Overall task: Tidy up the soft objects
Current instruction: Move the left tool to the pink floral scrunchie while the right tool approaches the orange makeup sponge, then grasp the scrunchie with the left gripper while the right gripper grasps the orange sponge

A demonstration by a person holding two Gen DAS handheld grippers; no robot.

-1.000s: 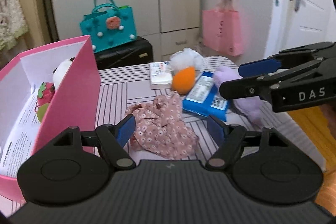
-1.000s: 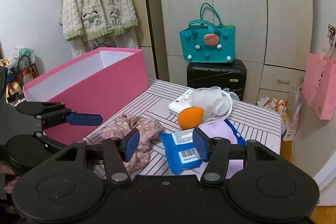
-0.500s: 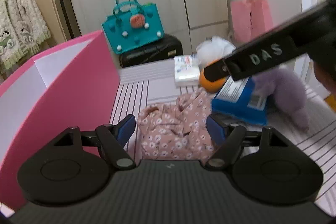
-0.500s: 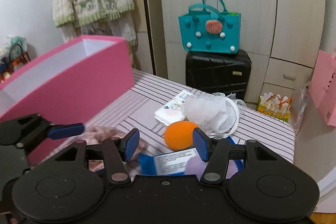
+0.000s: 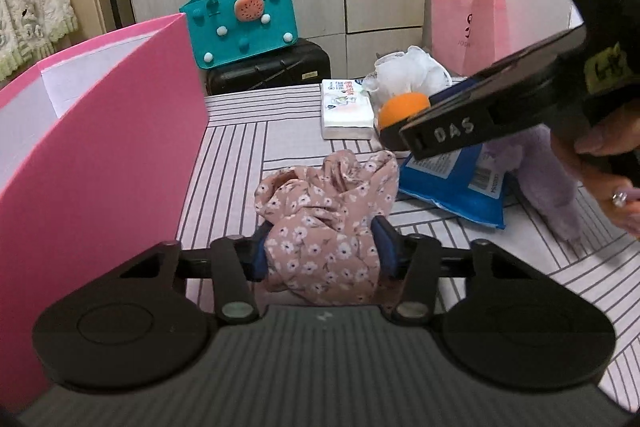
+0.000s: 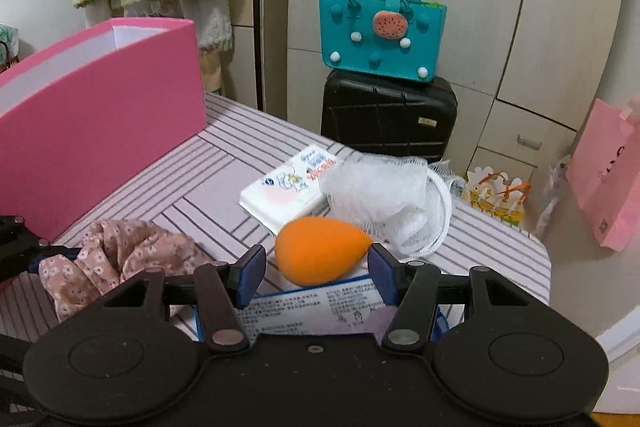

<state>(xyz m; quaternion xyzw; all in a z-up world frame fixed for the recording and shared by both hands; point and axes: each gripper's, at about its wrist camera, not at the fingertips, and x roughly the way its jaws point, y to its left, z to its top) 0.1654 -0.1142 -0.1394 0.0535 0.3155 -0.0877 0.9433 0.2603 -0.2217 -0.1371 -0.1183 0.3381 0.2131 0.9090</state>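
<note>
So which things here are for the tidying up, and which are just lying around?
For the job:
- floral cloth in the closing left claw
- orange sponge
- white mesh puff
- pink box

Lying about:
- teal bag
- black suitcase
- pink bag

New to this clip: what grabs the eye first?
The big pink box fills the left of the striped table. The left gripper is closing around the floral cloth beside it. Ahead of the right gripper, an orange egg-shaped sponge sits between its open fingers.
</note>
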